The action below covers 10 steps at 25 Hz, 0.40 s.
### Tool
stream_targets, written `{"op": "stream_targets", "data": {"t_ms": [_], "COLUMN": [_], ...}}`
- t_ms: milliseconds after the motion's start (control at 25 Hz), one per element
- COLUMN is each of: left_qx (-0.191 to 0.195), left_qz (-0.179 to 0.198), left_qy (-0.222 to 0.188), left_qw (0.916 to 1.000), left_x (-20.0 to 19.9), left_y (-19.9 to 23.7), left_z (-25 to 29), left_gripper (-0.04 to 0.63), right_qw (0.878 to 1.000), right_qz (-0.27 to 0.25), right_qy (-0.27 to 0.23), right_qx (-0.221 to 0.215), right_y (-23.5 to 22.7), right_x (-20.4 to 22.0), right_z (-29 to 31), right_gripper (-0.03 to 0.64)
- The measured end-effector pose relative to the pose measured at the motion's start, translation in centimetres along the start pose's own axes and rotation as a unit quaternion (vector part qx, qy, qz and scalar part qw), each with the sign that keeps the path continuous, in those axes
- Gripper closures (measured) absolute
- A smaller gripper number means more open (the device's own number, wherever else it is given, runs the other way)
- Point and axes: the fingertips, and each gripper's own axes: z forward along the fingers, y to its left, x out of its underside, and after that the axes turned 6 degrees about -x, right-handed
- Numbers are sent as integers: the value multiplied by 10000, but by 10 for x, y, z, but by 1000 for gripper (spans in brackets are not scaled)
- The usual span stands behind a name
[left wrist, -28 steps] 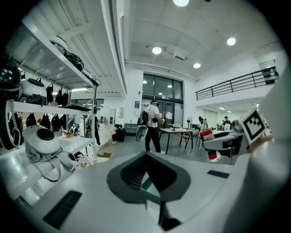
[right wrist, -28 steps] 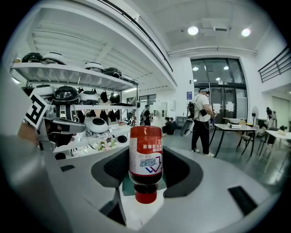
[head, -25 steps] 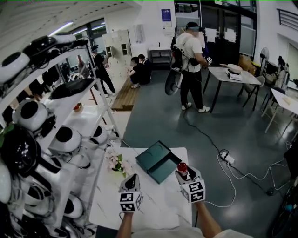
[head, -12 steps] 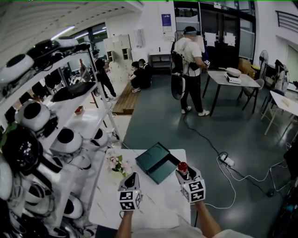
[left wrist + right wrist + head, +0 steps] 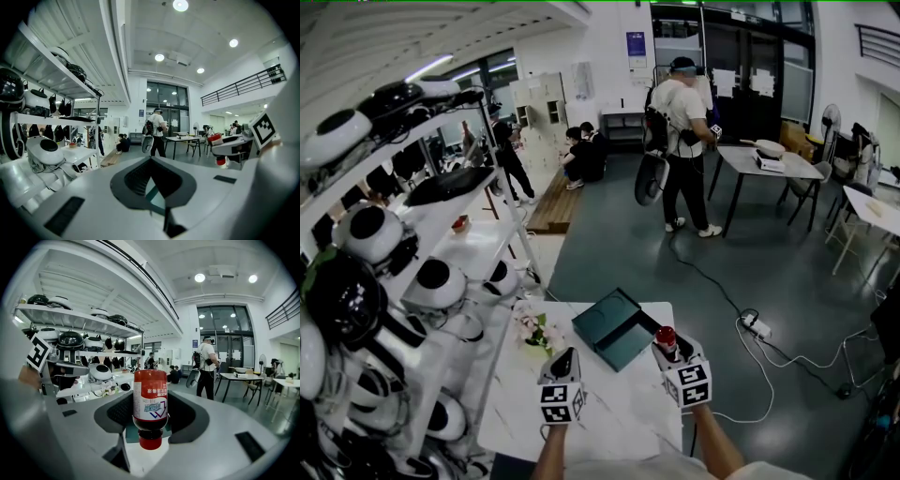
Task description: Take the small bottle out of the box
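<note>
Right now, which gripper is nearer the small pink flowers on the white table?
Left. The left gripper sits just beside the pink flowers; the right gripper, holding the red bottle, is across the dark green box.

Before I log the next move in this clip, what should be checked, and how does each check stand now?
1. Grip on the small bottle: ok. The right gripper has its jaws closed on the bottle's body.
2. Bottle out of the box: ok. It is held up by the box's right corner, not inside it.
3. Cap on: ok. The red cap is in place, at the end nearer the gripper's body.
4. Left gripper free: ok. Its jaws are together with nothing between them.
5. Spot to set the bottle down: ok. The table shows bare white top between the grippers.
6. Anything else inside the box: cannot tell.
</note>
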Motion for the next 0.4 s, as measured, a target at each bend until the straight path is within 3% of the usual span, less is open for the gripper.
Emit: {"op": "stream_targets", "data": {"t_ms": [400], "left_qx": [67], "left_qz": [36], "left_qy": [3], "left_qw": [10000], "left_x": [1], "left_y": [-6], "left_z": [1], "left_gripper": [577], "right_qw": [10000], "right_qz": [-26], "right_qy": [15], "right_qx": [-9], "right_y": [0], "right_x": [5], "right_z": [0], "right_gripper": [382]}}
